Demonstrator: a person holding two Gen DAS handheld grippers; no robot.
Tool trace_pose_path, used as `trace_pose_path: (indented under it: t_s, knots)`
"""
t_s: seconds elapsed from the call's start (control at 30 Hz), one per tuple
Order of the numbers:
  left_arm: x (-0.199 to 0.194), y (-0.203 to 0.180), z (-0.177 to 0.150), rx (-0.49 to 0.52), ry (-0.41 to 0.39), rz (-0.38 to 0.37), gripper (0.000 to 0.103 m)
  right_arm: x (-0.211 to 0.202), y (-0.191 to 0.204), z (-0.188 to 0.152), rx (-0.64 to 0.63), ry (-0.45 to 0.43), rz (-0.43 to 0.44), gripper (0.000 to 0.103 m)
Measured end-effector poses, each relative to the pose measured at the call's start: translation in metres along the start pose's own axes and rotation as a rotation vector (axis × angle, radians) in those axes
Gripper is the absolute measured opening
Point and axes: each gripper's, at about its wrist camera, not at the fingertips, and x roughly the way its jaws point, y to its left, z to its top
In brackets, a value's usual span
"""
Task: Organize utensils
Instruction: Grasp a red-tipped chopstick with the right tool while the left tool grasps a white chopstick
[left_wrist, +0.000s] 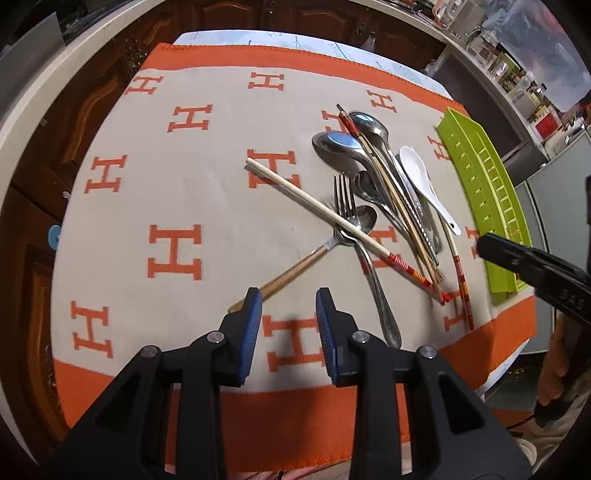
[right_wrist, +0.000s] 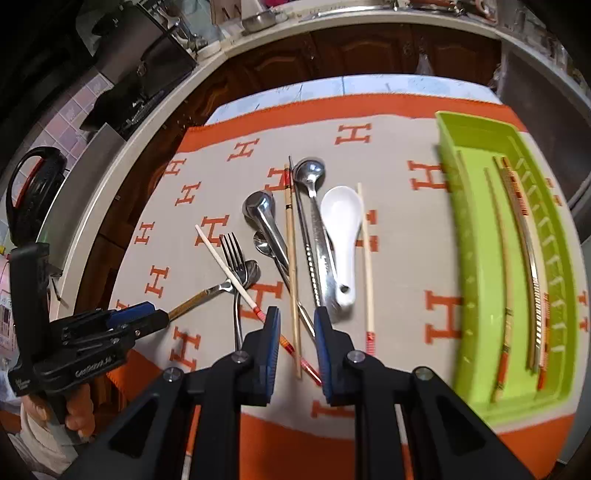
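The utensils lie in a loose pile on the cloth (left_wrist: 192, 192): a fork (left_wrist: 345, 206) with a wooden handle, crossed by a pale chopstick (left_wrist: 314, 206), steel spoons (left_wrist: 340, 146) and a white spoon (left_wrist: 421, 173) beside them, more chopsticks (right_wrist: 293, 266) running through the pile. The green tray (right_wrist: 476, 258) sits to the right, apart from the pile, with several chopsticks already lying lengthwise in it. The left gripper (left_wrist: 289, 310) hovers near the fork's handle end, jaws apart and empty. The right gripper (right_wrist: 297, 325) hangs over the near ends of the chopsticks, jaws apart, gripping nothing.
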Motion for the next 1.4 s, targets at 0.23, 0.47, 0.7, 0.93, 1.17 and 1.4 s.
trace_pose_path:
  t_s: [0.23, 0.47, 0.7, 0.93, 1.17, 1.4]
  knots:
    - [0.016, 0.013, 0.019, -0.054, 0.013, -0.075, 0.027, 0.039, 0.004, 0.019, 0.007, 0.066, 0.003, 0.018]
    - [0.042, 0.025, 0.043, -0.145, 0.054, -0.152, 0.027, 0.069, 0.005, 0.029, -0.009, 0.122, -0.007, 0.018]
    - [0.061, 0.023, 0.061, -0.197, 0.078, -0.215, 0.027, 0.074, 0.009, 0.030, -0.039, 0.109, -0.002, 0.006]
    - [0.079, 0.017, 0.075, -0.255, 0.115, -0.244, 0.027, 0.076, 0.011, 0.027, -0.046, 0.097, 0.007, 0.006]
    - [0.088, 0.003, 0.086, -0.278, 0.118, -0.202, 0.027, 0.074, 0.007, 0.023, -0.040, 0.095, 0.033, 0.006]
    - [0.093, -0.019, 0.093, -0.270, 0.116, -0.073, 0.027, 0.071, 0.009, 0.019, -0.052, 0.089, 0.041, 0.006]
